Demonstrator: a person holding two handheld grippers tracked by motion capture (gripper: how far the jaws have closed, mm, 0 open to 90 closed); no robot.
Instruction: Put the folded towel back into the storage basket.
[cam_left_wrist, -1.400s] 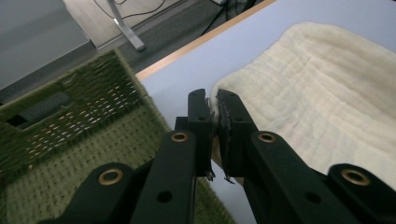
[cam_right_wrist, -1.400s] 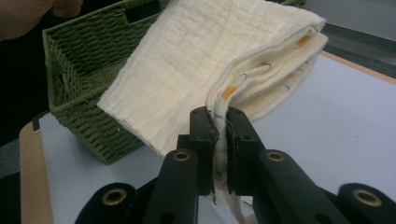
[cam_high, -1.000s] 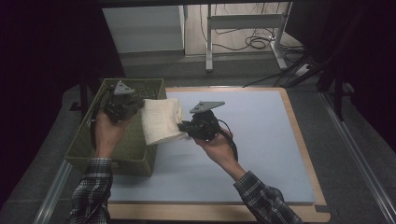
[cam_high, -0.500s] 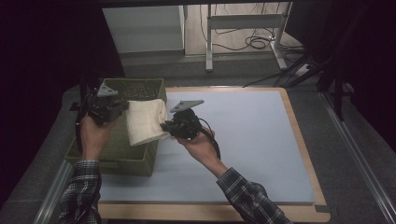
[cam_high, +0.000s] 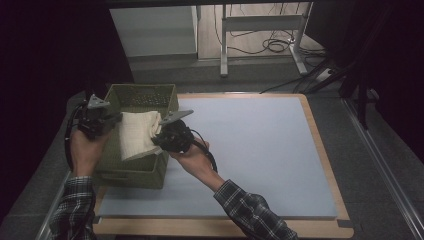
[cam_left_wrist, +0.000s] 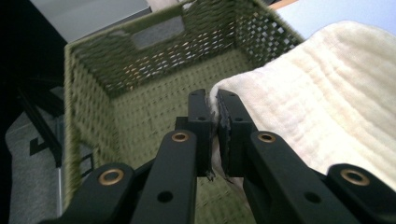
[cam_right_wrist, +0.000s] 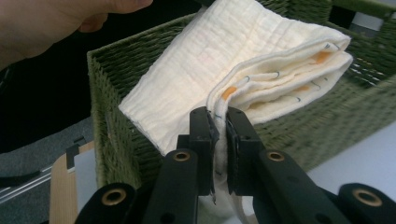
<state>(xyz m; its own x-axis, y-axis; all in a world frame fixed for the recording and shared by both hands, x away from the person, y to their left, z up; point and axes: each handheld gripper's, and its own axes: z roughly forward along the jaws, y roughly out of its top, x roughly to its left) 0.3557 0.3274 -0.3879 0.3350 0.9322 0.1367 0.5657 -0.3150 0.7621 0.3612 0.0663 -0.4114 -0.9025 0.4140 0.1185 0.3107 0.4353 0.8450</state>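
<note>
A folded cream towel (cam_high: 137, 134) hangs over the open top of a green woven basket (cam_high: 131, 172) at the table's left. My left gripper (cam_high: 116, 121) is shut on the towel's left edge, above the basket's left rim. My right gripper (cam_high: 156, 138) is shut on the towel's right edge, over the basket's right wall. In the left gripper view the jaws pinch the towel (cam_left_wrist: 322, 112) edge above the basket's empty inside (cam_left_wrist: 154, 112). In the right gripper view the folded towel (cam_right_wrist: 243, 70) drapes across the basket's corner (cam_right_wrist: 107, 121), with a hand (cam_right_wrist: 42, 23) behind it.
The basket stands on the left end of a pale blue mat (cam_high: 260, 150) on a wooden board. Table legs and cables (cam_high: 270, 45) lie on the floor beyond the far edge. A metal rail (cam_high: 390, 170) runs along the right side.
Both hands have carried the towel leftward, from beside the basket's right wall to over its open top. Both grips held.
</note>
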